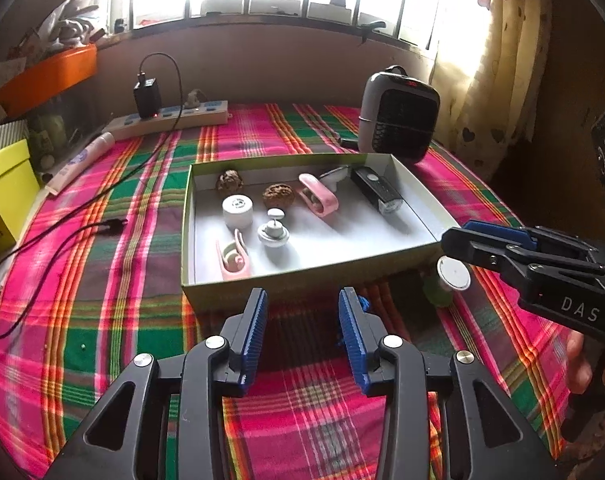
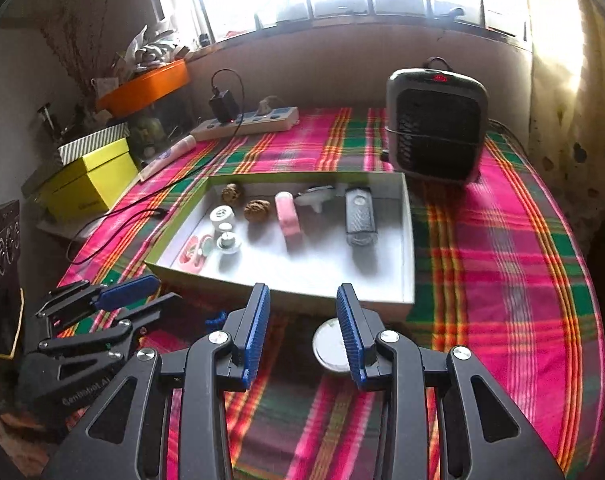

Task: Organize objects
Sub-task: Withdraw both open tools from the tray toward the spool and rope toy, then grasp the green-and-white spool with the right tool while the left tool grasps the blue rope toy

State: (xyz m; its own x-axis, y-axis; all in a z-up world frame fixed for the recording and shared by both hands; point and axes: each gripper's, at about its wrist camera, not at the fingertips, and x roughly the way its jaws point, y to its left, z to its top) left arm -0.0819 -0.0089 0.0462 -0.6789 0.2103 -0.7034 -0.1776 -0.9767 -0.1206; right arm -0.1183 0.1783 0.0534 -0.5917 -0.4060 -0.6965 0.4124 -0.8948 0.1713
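A shallow green-sided box [image 1: 302,278] [image 2: 409,240] lies on the plaid cloth. It holds two walnuts [image 1: 278,196], a white round jar [image 1: 237,210], pink clips [image 1: 318,194], a white stopper [image 1: 273,234] and a black device [image 1: 376,190]. My left gripper [image 1: 302,296] [image 2: 164,288] stands open just before the box's front wall, with only cloth between its fingers. A small blue piece [image 1: 362,303] lies by its right finger. My right gripper [image 2: 302,292] [image 1: 456,236] is open above a green bottle with a white cap [image 1: 452,274] [image 2: 329,346], which stands beside its right finger, not gripped.
A grey heater [image 1: 398,116] [image 2: 436,120] stands behind the box at the right. A power strip [image 1: 170,118] with a charger and a black cable [image 1: 82,208] lie at the back left, along with a tube [image 1: 82,160]. A yellow box [image 1: 2,192] sits at the left edge.
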